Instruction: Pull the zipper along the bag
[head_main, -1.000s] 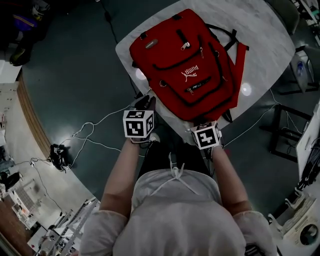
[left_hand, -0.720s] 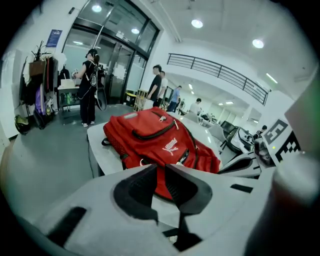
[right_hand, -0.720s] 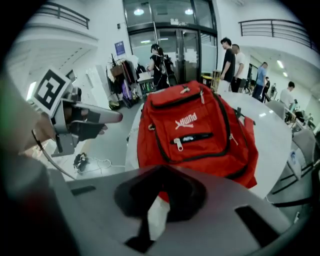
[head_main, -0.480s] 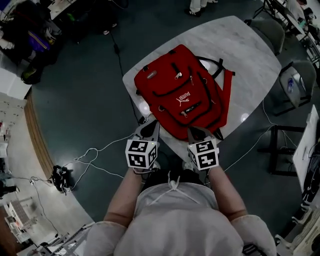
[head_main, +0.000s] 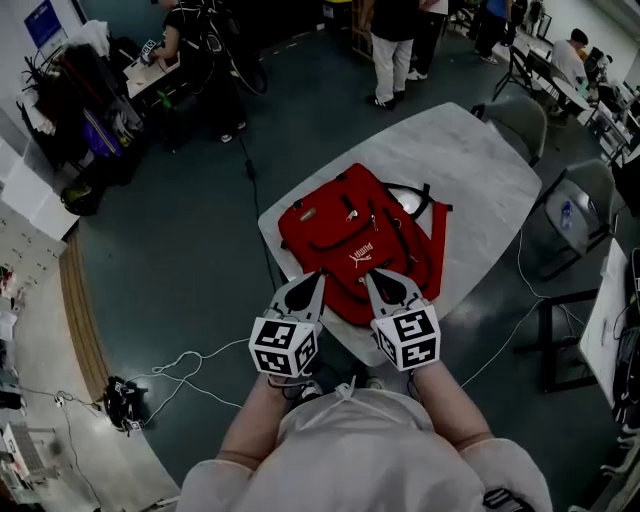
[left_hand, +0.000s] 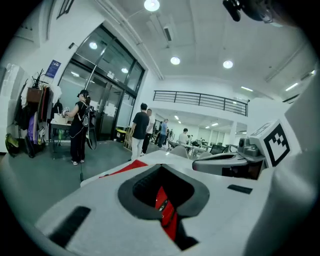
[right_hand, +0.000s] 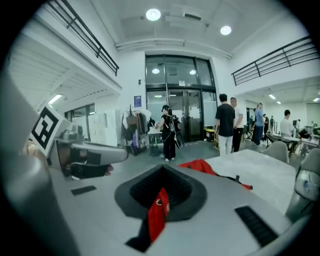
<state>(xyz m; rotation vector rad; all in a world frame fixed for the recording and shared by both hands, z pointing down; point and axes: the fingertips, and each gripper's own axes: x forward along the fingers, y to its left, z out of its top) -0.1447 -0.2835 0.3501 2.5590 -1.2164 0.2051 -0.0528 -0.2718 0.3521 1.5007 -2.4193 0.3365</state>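
Note:
A red backpack (head_main: 355, 245) lies flat on the marble table (head_main: 470, 170), front pockets and black zippers facing up. Both grippers hover side by side above its near end and touch nothing. My left gripper (head_main: 318, 278) has just been closing; its jaws now meet, with nothing between them. My right gripper (head_main: 368, 278) is shut too, and empty. In the left gripper view the backpack (left_hand: 162, 202) shows red through the notch in the shut left gripper (left_hand: 161, 172), with the right gripper (left_hand: 225, 162) alongside. In the right gripper view the backpack (right_hand: 200, 166) lies beyond the shut right gripper (right_hand: 162, 172).
Grey chairs (head_main: 510, 120) stand at the table's far right. Several people (head_main: 395, 50) stand beyond the table, and another is at a desk (head_main: 150, 75) to the far left. White cables (head_main: 190, 360) trail over the dark floor on the left. A black frame (head_main: 560, 320) stands to the right.
Both grippers have risen from the table's near edge and tilted from pointing down to nearly level. The head view has lifted and takes in more of the room. The backpack has not moved.

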